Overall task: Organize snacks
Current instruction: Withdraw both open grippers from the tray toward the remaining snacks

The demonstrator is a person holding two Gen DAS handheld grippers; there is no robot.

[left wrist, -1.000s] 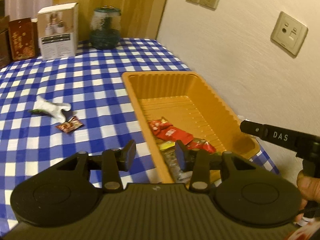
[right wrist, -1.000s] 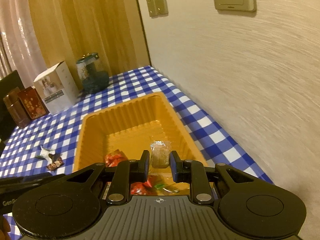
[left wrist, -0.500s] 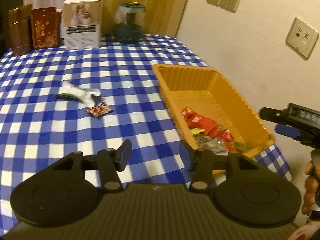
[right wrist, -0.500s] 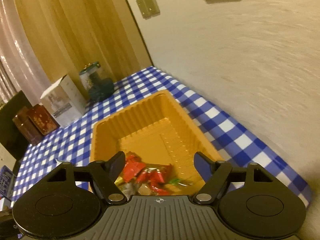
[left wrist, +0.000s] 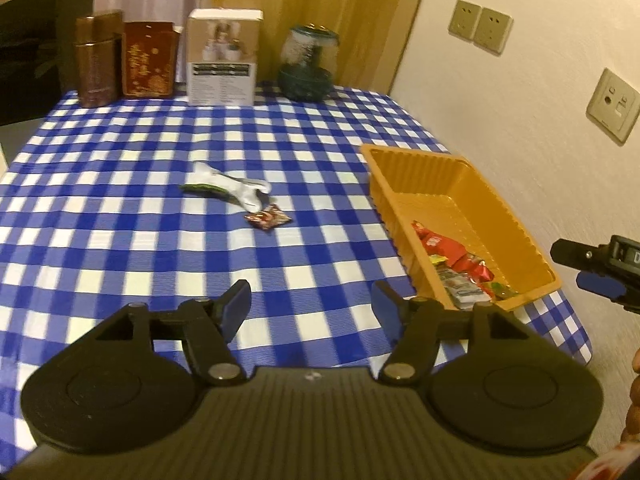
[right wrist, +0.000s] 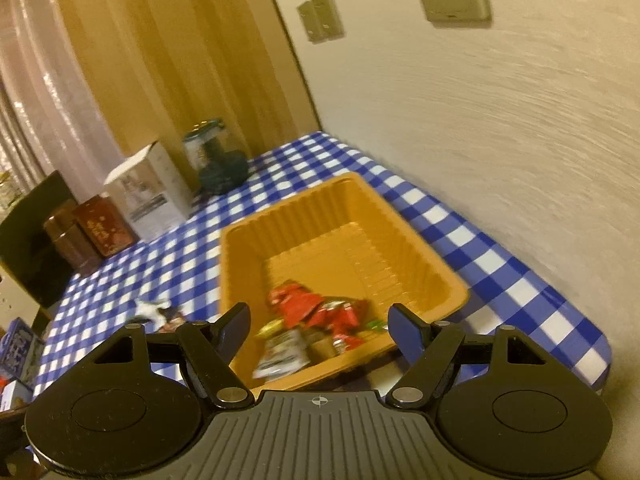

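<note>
a blue-and-white checked tablecloth (left wrist: pixel 120 216) covers the table. along its far edge, around eleven to twelve o'clock in the left wrist view, stand a brown tin (left wrist: pixel 96 60), a red box with gold print (left wrist: pixel 149 60), a white carton (left wrist: pixel 223 58) and a glass jar with a dark green base (left wrist: pixel 309 64). wall sockets (left wrist: pixel 480 26) sit at one o'clock, another socket plate (left wrist: pixel 612 104) at two.

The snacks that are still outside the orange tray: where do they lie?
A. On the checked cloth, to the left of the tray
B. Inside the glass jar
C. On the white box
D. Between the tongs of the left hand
A: the white wrapper and the small red packet lie on the checked cloth, left of the orange tray.
</note>
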